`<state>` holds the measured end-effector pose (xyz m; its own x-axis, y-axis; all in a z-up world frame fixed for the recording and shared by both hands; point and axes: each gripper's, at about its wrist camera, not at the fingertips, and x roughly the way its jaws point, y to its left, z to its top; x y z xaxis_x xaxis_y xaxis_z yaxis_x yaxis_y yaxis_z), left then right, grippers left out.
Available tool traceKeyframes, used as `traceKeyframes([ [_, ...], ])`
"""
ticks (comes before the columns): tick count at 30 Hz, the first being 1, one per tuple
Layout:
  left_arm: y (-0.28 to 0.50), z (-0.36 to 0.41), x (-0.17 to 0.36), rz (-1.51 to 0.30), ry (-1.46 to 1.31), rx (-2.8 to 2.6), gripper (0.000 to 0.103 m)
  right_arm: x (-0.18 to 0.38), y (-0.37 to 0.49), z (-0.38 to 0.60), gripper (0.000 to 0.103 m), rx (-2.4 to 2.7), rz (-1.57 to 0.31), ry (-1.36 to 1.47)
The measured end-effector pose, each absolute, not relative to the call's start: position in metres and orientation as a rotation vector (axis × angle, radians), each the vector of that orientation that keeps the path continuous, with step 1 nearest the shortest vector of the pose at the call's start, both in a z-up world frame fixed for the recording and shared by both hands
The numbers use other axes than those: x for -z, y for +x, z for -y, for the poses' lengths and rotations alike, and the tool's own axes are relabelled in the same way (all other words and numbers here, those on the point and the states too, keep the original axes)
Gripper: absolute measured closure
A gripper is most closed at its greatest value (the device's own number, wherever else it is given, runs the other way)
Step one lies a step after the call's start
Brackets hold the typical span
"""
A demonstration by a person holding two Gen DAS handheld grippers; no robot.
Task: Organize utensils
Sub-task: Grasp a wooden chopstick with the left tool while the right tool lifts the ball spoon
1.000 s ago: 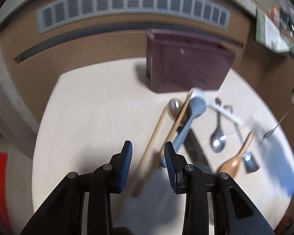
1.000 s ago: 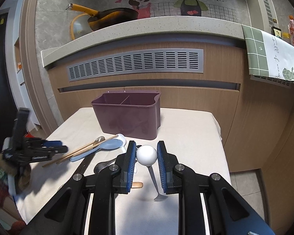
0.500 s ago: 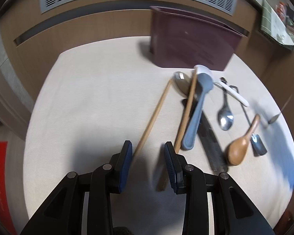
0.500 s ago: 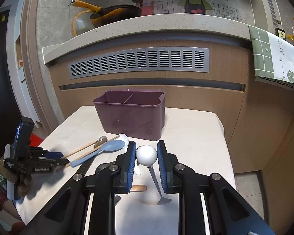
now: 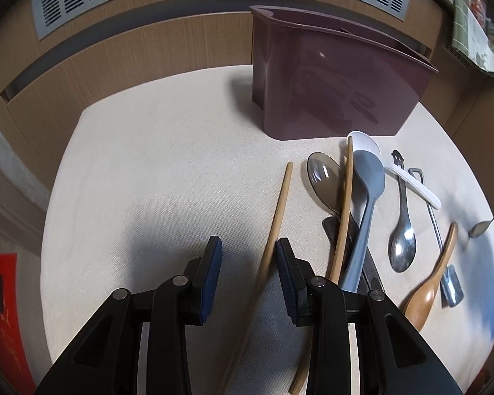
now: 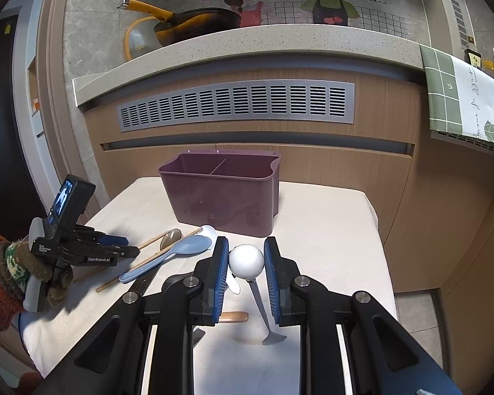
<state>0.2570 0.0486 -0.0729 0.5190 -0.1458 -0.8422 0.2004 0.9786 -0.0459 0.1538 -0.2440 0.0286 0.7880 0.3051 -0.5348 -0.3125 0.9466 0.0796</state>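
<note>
A: Since one second ago the left gripper (image 5: 248,263) has come lower and closer to the tabletop (image 5: 154,177), and the two chopsticks, which looked lifted and blurred between the jaws then, now lie flat on the cloth. The right gripper (image 6: 246,260) has hardly moved.

B: Going from the biggest thing: where does the purple holder (image 5: 329,79) stand?

A: At the far side of the tabletop, well beyond both grippers, upright, with a divider in the middle; it looks empty from the right wrist view.

B: And the chopsticks?

A: The left chopstick (image 5: 276,210) runs with its long axis almost along the line of the fingers, leaning a little to the right at its far end. Its near part passes between the open jaws, close against the right pad. The second chopstick (image 5: 344,210) lies outside the jaws to the right, across a metal spoon (image 5: 324,181) and beside the grey-blue spoon (image 5: 367,204).

B: So the left jaws hold nothing?

A: They stand wide apart and grip nothing. The right jaws are closed on the white ball end (image 6: 246,261) of a small metal spoon (image 6: 263,316), which hangs down above the cloth.

B: Which hand is nearer to the chopsticks?

A: The left one, clearly. I think only one chopstick is inside the jaws, so a small shift to the right seems needed to take both.
</note>
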Motion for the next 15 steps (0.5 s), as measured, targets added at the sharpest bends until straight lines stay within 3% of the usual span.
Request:
traceKeyframes([
  [3,0.256,-0.045,0.073,-0.996,0.067,0.2,0.071,-0.028,0.154,0.244,0.083,-0.331,-0.572,-0.011],
  [5,0.256,-0.04,0.073,-0.978,0.077,0.216,0.089,-0.029,0.155,0.244,0.083,-0.329,-0.57,-0.011],
  [8,0.262,-0.029,0.071,-0.967,0.092,0.234,0.097,-0.032,0.156,0.244,0.083,-0.325,-0.562,-0.013],
  [15,0.243,-0.029,0.01,-0.796,-0.055,0.311,0.098,-0.05,0.159,0.244,0.083,-0.332,-0.525,-0.016],
])
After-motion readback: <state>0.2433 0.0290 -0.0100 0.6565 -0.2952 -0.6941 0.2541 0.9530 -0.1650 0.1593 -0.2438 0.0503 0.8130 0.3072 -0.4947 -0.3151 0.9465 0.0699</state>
